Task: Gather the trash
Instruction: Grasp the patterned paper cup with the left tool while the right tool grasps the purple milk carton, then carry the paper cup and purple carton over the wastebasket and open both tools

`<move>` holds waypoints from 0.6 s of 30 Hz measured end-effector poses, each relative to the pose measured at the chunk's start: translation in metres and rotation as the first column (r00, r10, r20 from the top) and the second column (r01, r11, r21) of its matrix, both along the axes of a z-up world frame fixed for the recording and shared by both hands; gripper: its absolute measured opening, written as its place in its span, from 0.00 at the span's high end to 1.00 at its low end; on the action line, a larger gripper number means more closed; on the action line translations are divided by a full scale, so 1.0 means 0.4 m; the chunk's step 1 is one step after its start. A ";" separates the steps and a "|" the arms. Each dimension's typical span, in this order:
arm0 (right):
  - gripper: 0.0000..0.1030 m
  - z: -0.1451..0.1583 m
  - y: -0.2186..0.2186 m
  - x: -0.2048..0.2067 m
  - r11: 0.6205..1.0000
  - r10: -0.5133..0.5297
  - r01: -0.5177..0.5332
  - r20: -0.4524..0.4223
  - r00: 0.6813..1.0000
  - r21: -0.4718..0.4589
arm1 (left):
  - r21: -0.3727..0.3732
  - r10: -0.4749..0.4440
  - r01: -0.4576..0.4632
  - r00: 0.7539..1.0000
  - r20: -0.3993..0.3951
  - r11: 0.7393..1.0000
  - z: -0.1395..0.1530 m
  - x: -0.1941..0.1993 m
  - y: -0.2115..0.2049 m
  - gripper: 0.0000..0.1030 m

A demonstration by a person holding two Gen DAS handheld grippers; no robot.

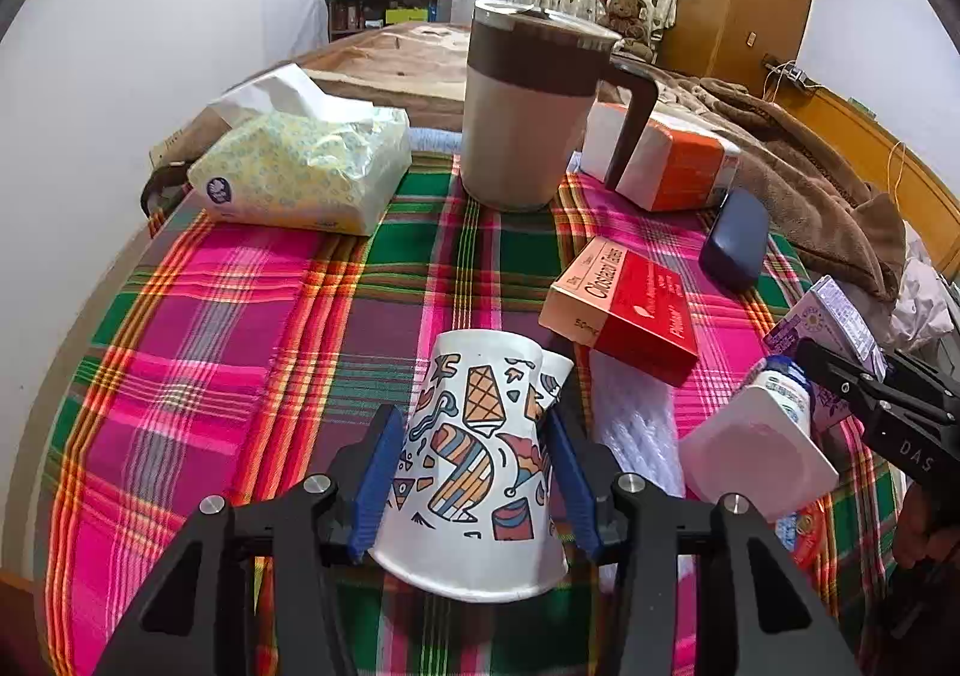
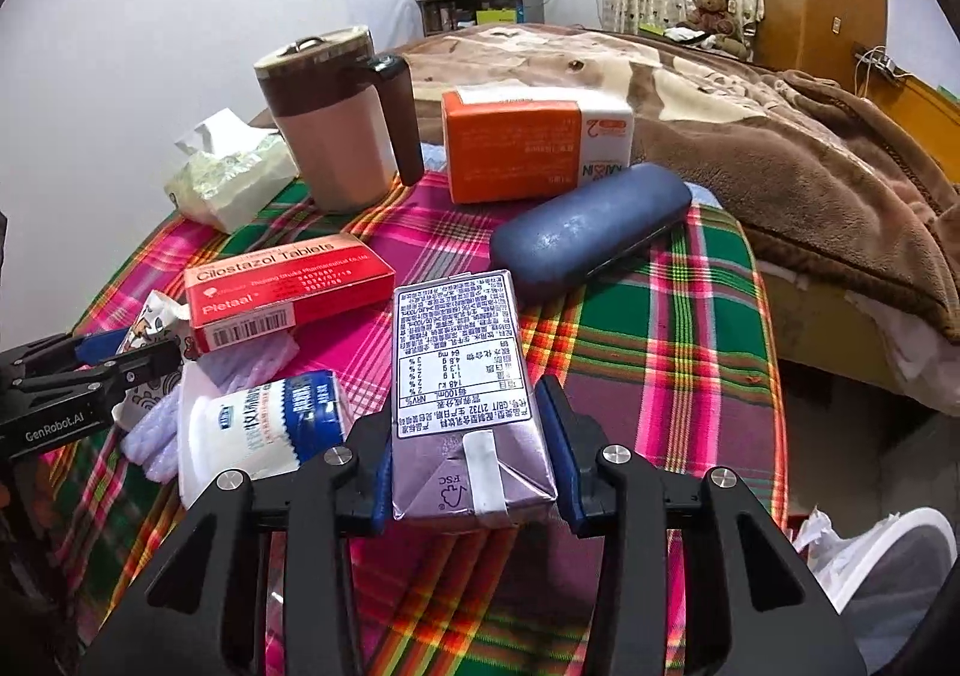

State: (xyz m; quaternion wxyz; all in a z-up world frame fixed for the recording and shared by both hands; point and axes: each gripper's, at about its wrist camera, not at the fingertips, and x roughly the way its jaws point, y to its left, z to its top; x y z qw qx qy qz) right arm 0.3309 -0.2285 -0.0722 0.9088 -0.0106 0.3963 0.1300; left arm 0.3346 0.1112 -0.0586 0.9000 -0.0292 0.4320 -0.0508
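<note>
A: How far along is the trash?

B: Early, I'd judge. The left gripper point(image 1: 474, 472) is clamped on the crumpled paper cup point(image 1: 474, 454), the right gripper point(image 2: 474, 454) on the purple drink carton point(image 2: 462, 376), both low over the counter point(image 1: 240, 316).

A: What's left?

B: The yogurt pot point(image 2: 252, 436) lies between them, nothing binned.

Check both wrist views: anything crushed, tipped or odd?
Yes. The paper cup in the left gripper is dented at its far rim. The yogurt cup lies tipped on the cloth beside the drink carton, itself gripped lying flat.
</note>
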 end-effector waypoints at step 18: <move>0.59 0.086 -0.066 -0.119 0.998 -0.036 0.031 0.086 0.996 0.063 | -0.017 -0.036 0.038 0.991 0.128 0.999 0.138 -0.169 -0.061 0.52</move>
